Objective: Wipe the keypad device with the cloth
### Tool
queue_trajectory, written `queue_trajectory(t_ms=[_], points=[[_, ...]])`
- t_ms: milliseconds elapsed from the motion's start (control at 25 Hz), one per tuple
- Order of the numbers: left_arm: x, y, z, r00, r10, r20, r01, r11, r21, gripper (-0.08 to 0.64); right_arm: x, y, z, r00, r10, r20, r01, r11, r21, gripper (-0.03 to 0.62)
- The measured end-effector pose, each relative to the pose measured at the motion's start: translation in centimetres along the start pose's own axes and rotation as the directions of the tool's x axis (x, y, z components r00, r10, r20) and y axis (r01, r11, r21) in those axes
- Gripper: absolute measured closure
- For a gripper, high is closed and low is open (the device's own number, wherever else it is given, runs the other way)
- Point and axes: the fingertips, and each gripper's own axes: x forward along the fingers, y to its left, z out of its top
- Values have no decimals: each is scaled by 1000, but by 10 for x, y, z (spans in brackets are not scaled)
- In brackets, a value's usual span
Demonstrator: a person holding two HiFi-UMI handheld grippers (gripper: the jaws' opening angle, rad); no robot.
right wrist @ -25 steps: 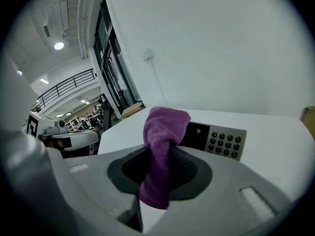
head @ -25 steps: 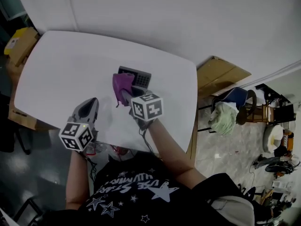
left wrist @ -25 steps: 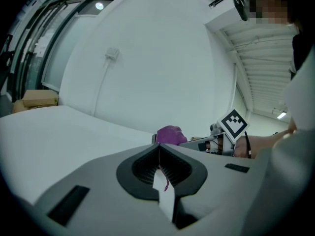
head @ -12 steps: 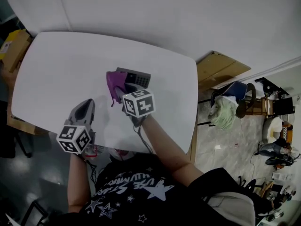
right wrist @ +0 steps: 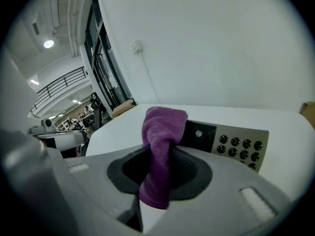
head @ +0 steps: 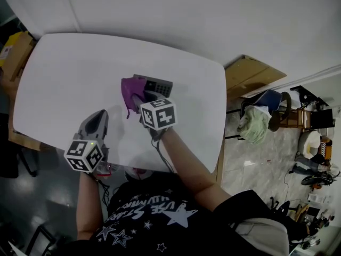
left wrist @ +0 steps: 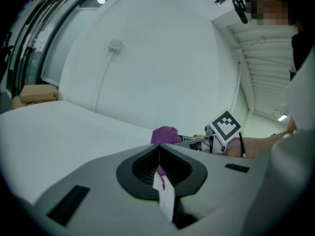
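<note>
The grey keypad device (head: 156, 86) lies flat near the middle of the white table (head: 69, 73). Its dark screen and round buttons show in the right gripper view (right wrist: 231, 140). My right gripper (head: 139, 99) is shut on a purple cloth (head: 130, 91), which bunches over the device's left end. In the right gripper view the cloth (right wrist: 160, 141) hangs out from between the jaws. My left gripper (head: 96, 126) rests near the table's front edge, left of the device, shut with nothing in it. Its own view shows the cloth (left wrist: 166, 135) ahead.
Cardboard boxes (head: 13, 49) stand off the table's left end. A flat cardboard sheet (head: 250, 79) and a chair with a green garment (head: 254, 128) are to the right on the floor. A white wall runs behind the table.
My right gripper has slid the cloth a little to the left, from over the keypad's screen toward its left end. The left gripper has stayed where it was.
</note>
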Motion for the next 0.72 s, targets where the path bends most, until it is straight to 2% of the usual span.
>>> queue_trajectory(t_ms=[440,720], points=[[7,-7,4,1000,-30,-2,30,1000,4,551,-14,-15,0,999,-33,15,32,999,31,494],[23,-28,-3,998,-55,-10,55,998,11,551,-33,-36,-10,998,-50,24,49,998,49,494]])
